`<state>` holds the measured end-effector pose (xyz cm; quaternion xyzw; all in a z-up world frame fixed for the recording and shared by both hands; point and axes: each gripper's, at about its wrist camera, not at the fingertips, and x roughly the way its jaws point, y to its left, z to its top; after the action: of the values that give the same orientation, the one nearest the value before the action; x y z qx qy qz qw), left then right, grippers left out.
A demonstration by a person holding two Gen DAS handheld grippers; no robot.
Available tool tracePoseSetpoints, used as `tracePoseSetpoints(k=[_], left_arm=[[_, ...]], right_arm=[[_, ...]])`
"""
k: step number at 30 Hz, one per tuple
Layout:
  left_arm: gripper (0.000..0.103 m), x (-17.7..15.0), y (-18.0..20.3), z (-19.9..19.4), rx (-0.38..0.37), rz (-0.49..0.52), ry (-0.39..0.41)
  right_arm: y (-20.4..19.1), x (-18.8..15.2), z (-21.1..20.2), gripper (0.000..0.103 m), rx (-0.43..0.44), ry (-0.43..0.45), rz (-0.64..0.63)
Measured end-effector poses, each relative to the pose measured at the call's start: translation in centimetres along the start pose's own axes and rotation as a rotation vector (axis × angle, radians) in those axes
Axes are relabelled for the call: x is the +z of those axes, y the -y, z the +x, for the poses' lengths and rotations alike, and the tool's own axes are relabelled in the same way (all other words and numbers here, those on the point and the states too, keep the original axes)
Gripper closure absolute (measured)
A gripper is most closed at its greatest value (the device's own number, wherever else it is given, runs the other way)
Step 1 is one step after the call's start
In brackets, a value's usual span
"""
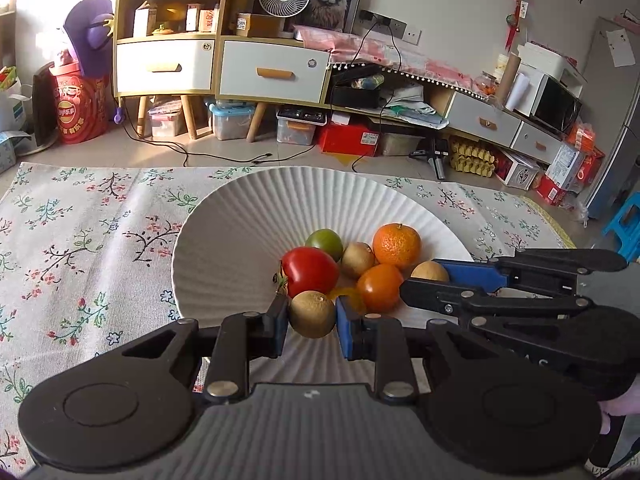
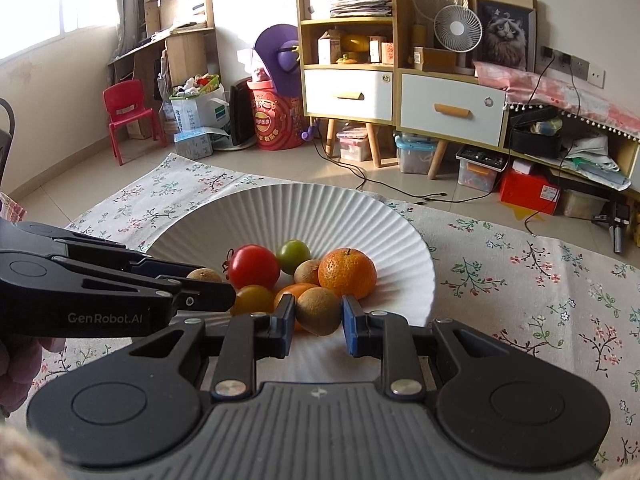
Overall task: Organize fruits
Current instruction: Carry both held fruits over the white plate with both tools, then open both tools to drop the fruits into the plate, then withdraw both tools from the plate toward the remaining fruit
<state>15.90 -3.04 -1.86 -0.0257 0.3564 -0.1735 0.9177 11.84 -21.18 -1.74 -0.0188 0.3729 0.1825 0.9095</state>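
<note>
Left hand-held gripper (image 1: 312,314) is clamped on a brown kiwi (image 1: 312,314) low centre of its frame, over the near rim of the white ribbed plate (image 1: 224,240); right hand-held gripper (image 2: 319,311) grips a second kiwi (image 2: 319,311) the same way. Past them, mid-frame, the pile sits in the plate's middle: red tomato (image 1: 309,271), orange tomato (image 1: 379,287), green fruit (image 1: 324,242), third kiwi (image 1: 357,258), mandarin (image 1: 397,245), all on the floral tabletop (image 1: 80,240). Looks like the drop-off step: next, open both sets of fingers low so the kiwis settle without rolling, then back out clear of each other.
</note>
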Motion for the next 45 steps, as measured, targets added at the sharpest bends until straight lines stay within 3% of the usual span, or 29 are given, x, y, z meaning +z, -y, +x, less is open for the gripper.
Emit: tracePoseSetpoints(k=[7, 15, 28, 37, 45], left_arm=[[0.085, 0.1, 0.0, 0.0, 0.0, 0.017, 0.001], [0.079, -0.2, 0.7, -0.6, 0.018, 0.054, 0.004], [0.048, -0.6, 0.7, -3.5, 0.05, 0.087, 0.029], [0.024, -1.9, 1.0, -5.9, 0.117, 0.104, 0.034], [0.012, -2.9, 1.7, -7.4, 0.129, 0.105, 0.008]], right_arm=[[-0.1, 0.0, 0.0, 0.08, -0.007, -0.008, -0.001], [0.0, 0.3, -0.6, 0.073, -0.015, -0.001, 0.008], [-0.9, 0.7, -2.8, 0.058, -0.051, -0.001, 0.032], [-1.5, 0.2, -4.6, 0.047, -0.078, -0.008, 0.067], [-2.2, -0.4, -5.6, 0.031, -0.084, -0.026, 0.099]])
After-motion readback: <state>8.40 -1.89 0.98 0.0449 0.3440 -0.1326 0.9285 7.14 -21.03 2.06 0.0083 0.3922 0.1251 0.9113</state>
